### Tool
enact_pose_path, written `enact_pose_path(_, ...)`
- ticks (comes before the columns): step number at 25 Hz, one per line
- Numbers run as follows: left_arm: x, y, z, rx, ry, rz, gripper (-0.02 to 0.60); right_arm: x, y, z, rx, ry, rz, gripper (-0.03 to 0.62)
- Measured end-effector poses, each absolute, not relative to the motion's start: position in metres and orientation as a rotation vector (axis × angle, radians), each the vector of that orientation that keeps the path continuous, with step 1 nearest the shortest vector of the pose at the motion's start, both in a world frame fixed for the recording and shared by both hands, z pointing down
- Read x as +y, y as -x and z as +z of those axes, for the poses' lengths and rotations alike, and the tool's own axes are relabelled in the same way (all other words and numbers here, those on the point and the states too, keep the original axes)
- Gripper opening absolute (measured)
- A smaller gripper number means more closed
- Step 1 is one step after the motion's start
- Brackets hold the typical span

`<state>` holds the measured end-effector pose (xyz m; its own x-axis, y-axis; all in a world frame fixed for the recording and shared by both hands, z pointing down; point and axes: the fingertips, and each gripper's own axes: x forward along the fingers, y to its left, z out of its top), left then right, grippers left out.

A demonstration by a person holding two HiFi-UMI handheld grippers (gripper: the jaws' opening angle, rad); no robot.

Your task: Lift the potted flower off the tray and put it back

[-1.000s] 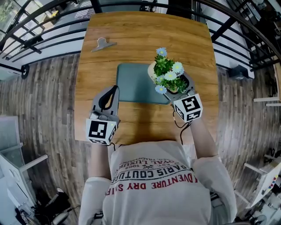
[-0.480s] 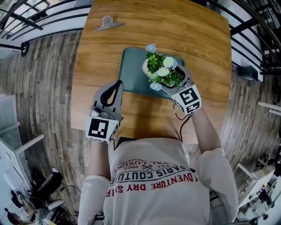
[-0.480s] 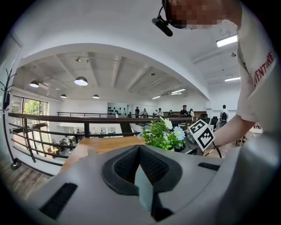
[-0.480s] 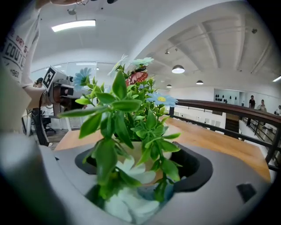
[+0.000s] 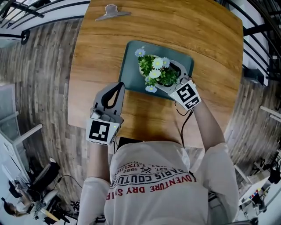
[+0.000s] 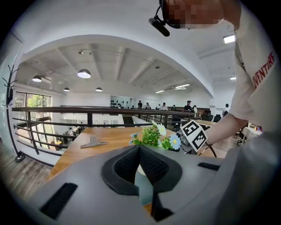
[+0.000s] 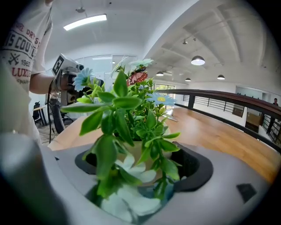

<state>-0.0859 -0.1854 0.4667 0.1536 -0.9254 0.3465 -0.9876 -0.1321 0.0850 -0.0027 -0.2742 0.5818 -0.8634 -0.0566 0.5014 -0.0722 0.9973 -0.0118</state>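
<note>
The potted flower [image 5: 156,72], a pale pot with green leaves and white and blue blooms, is over the middle of the teal tray [image 5: 134,59] on the wooden table. My right gripper [image 5: 166,77] is shut on the pot [image 7: 137,154], which fills the space between its jaws; leaves cover much of the pot. Whether the pot rests on the tray or hangs just above it, I cannot tell. My left gripper [image 5: 117,86] is shut with nothing in it, off the tray's near left corner. The left gripper view shows the flower [image 6: 155,136] beyond those jaws.
A metal binder clip [image 5: 112,11] lies at the table's far left [image 6: 93,141]. The wooden table [image 5: 210,48] runs to black railings at the back and sides. Wood floor lies on both sides of it.
The right gripper has carried the potted flower leftward, from the tray's right edge to over its middle. The left gripper has stayed shut near the tray's front left corner.
</note>
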Motion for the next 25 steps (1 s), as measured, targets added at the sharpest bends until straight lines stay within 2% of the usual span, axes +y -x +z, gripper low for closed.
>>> enact_pose_path(14, -0.189, 0.098, 0.489, -1.895, -2.035, 0.319, 0.012, -0.272, 0.019, 0.617, -2.595, 0.09, 0.037, 0.449)
enact_pose_path(25, -0.187, 0.098, 0.494, -1.923, -2.037, 0.373, 0.012, -0.274, 0.02, 0.621, -2.599, 0.053, 0.061, 0.451)
